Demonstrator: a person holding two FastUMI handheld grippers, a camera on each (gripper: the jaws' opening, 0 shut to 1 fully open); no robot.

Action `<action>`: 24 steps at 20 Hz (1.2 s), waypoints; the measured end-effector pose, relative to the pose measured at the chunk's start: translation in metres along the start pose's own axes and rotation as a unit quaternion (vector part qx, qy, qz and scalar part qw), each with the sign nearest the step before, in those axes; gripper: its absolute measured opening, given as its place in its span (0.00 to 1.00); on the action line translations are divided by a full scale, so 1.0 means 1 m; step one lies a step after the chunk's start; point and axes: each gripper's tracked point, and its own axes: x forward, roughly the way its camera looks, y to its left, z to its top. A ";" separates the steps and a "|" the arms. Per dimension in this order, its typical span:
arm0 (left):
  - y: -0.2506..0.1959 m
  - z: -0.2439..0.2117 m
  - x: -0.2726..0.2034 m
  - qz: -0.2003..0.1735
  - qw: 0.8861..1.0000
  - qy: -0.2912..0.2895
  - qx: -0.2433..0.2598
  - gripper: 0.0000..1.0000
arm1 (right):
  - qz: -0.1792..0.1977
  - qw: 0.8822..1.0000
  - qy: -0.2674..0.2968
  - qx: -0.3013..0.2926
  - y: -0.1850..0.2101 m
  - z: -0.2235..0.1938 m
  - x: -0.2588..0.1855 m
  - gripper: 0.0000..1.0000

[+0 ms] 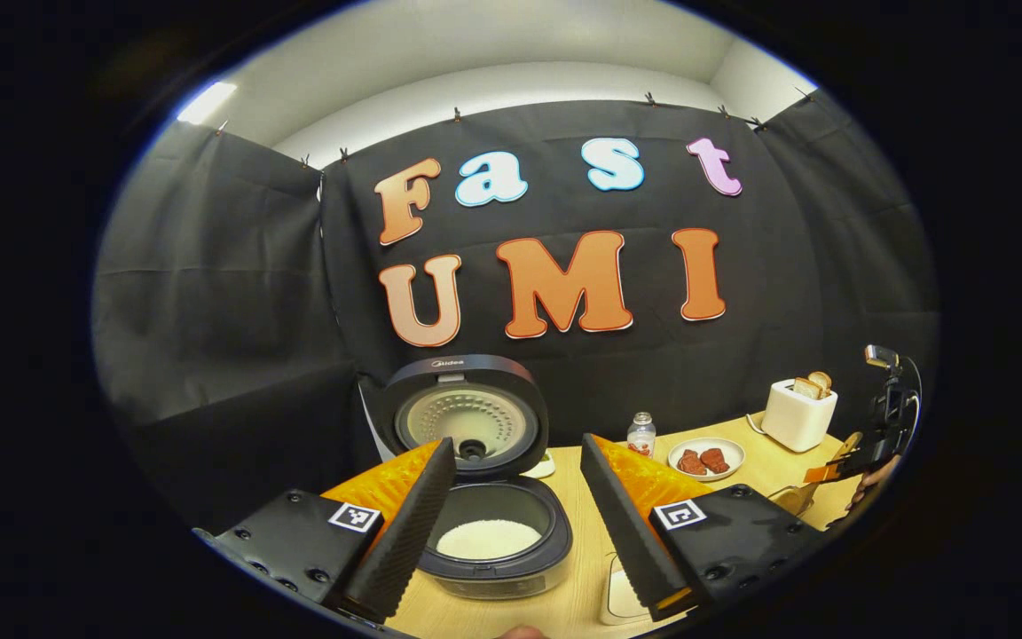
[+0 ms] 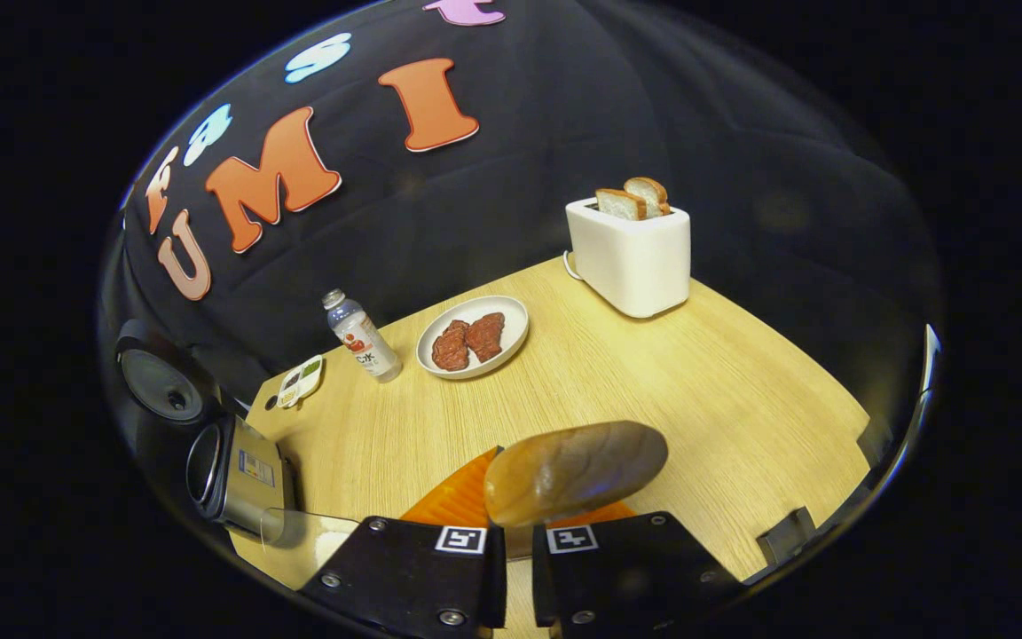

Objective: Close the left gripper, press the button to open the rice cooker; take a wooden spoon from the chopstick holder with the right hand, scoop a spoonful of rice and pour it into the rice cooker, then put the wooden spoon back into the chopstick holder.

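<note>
The rice cooker point(image 1: 493, 541) stands with its lid point(image 1: 467, 417) raised, and white rice point(image 1: 487, 539) lies in the inner pot. My left gripper point(image 1: 518, 444) is open just in front of it, fingers wide apart on either side of the pot and holding nothing. My right gripper point(image 2: 515, 510) is shut on the handle of the wooden spoon point(image 2: 575, 470), whose bowl juts out above the table with no rice visible on it. In the left gripper view, the right gripper point(image 1: 830, 470) and spoon point(image 1: 844, 448) hang at the far right. The cooker point(image 2: 231, 470) sits at the left edge of the right gripper view.
On the wooden table point(image 2: 697, 382) are a white toaster point(image 2: 631, 253) with bread, a plate of meat point(image 2: 473, 337), a small bottle point(image 2: 363, 340) and a little sauce dish point(image 2: 299, 380). A white container point(image 1: 622, 596) sits just right of the cooker.
</note>
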 end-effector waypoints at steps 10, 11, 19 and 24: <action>0.045 0.000 0.004 -0.006 1.000 -0.005 -0.011 0.96 | 0.010 0.996 -0.089 -0.018 0.040 0.037 -0.076 0.11; 0.049 -0.002 0.003 -0.005 1.000 -0.004 -0.011 0.96 | 0.022 0.995 -0.092 -0.020 0.051 0.038 -0.084 0.11; 0.080 -0.017 -0.005 0.002 1.000 0.013 -0.021 0.97 | 0.098 0.989 -0.051 -0.094 0.140 -0.013 -0.105 0.11; 0.101 -0.025 -0.016 0.020 1.000 0.017 -0.016 0.92 | 0.078 0.979 -0.015 -0.189 0.155 -0.061 -0.083 0.06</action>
